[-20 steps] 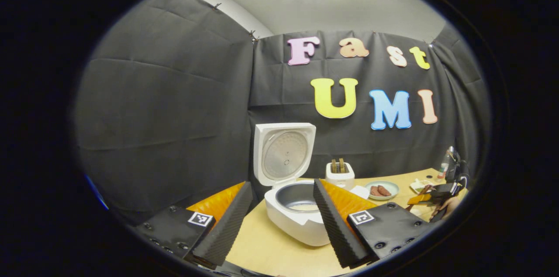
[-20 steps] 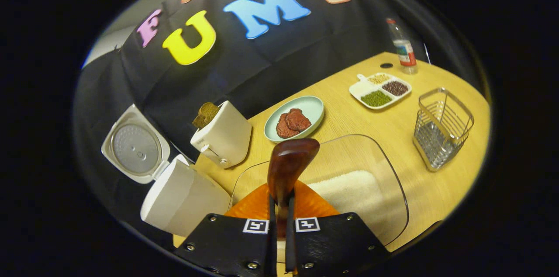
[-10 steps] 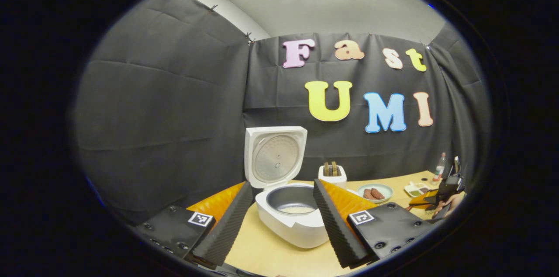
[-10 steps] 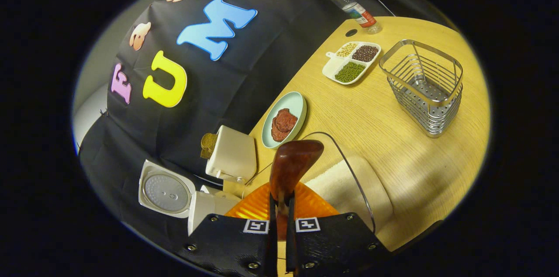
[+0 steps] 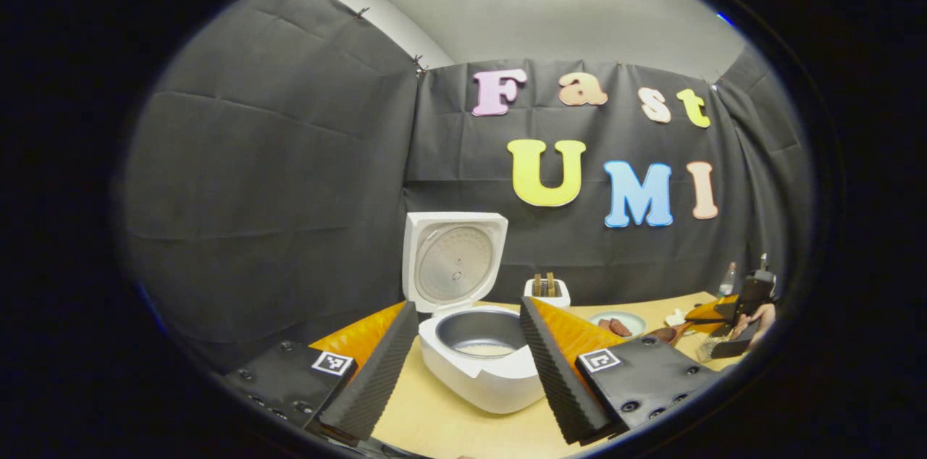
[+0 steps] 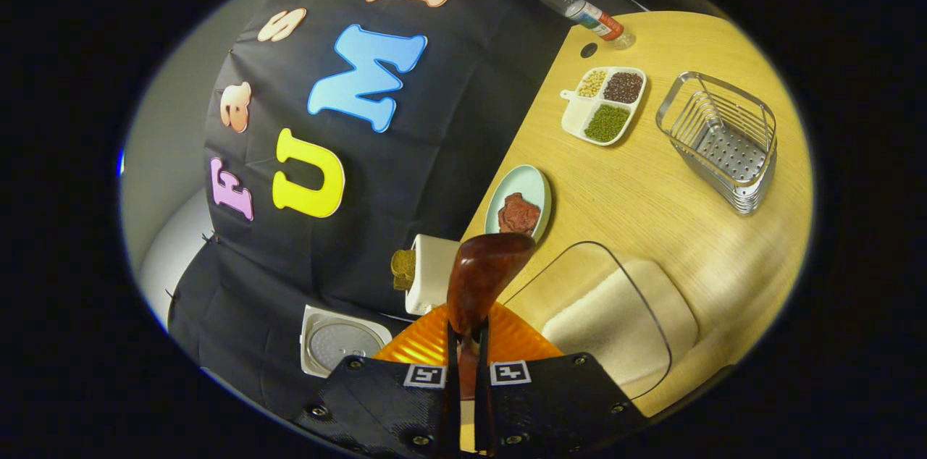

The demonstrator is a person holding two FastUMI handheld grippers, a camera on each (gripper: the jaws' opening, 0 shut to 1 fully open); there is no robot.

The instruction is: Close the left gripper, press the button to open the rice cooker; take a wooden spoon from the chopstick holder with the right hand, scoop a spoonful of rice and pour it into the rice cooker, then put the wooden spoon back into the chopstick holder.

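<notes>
The white rice cooker (image 5: 471, 372) stands with its lid (image 5: 452, 263) up, a little rice lying in the pot. My left gripper (image 5: 469, 307) is open just short of it, one finger framing each side of the pot. My right gripper (image 6: 466, 332) is shut on the handle of the wooden spoon (image 6: 484, 274), whose dark bowl points forward above the clear rice container (image 6: 615, 321). The wire chopstick holder (image 6: 724, 140) stands on the table farther right with nothing in it. In the left gripper view the right gripper (image 5: 735, 318), a hand and the spoon (image 5: 663, 334) appear at the far right.
On the wooden table (image 6: 652, 198) are a white toaster (image 6: 431, 271) with bread, a pale green plate (image 6: 532, 184) of meat, a divided dish (image 6: 579, 122) of beans and a bottle (image 6: 579, 10) by the far edge. The cooker's lid (image 6: 337, 339) is low on the left.
The right gripper has rolled and swung away from the cooker with the spoon, ending farther right and higher. The left gripper has drawn back slightly and stays open.
</notes>
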